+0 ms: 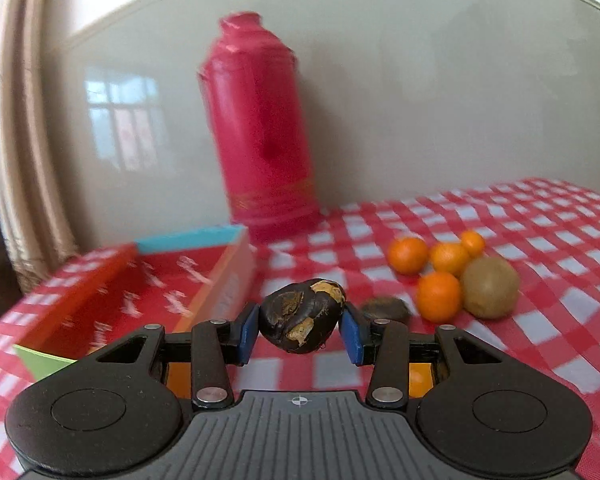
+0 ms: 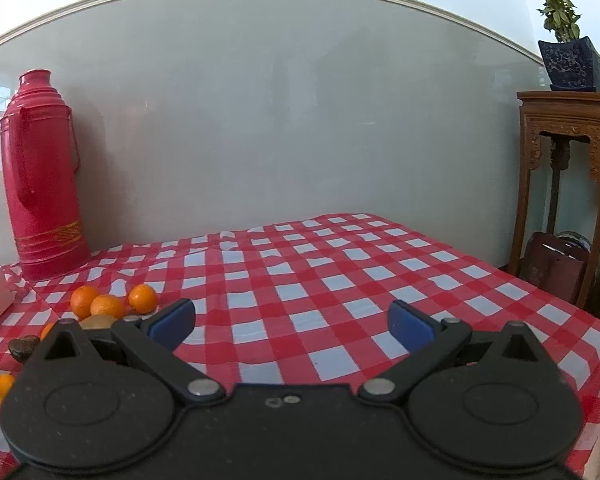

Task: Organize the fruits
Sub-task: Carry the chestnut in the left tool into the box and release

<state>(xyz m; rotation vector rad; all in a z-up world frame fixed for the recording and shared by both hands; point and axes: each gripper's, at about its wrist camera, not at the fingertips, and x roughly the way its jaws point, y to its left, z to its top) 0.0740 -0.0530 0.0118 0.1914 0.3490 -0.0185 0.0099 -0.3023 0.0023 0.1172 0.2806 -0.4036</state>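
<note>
My left gripper [image 1: 300,330] is shut on a dark brown chestnut [image 1: 302,316] with peeling shell, held above the checkered cloth. An open red box [image 1: 140,296] lies to its left. Several oranges [image 1: 438,296] and a kiwi [image 1: 490,293] sit to the right, with a second chestnut [image 1: 384,309] on the cloth just behind. My right gripper [image 2: 292,326] is open and empty above the cloth. In the right wrist view the oranges [image 2: 108,305], the kiwi [image 2: 100,321] and the chestnut [image 2: 22,347] lie to its left.
A tall red thermos [image 1: 264,128] stands against the wall behind the box; it also shows in the right wrist view [image 2: 44,172]. A wooden stand [image 2: 564,184] with a potted plant [image 2: 568,40] is beyond the table's right edge.
</note>
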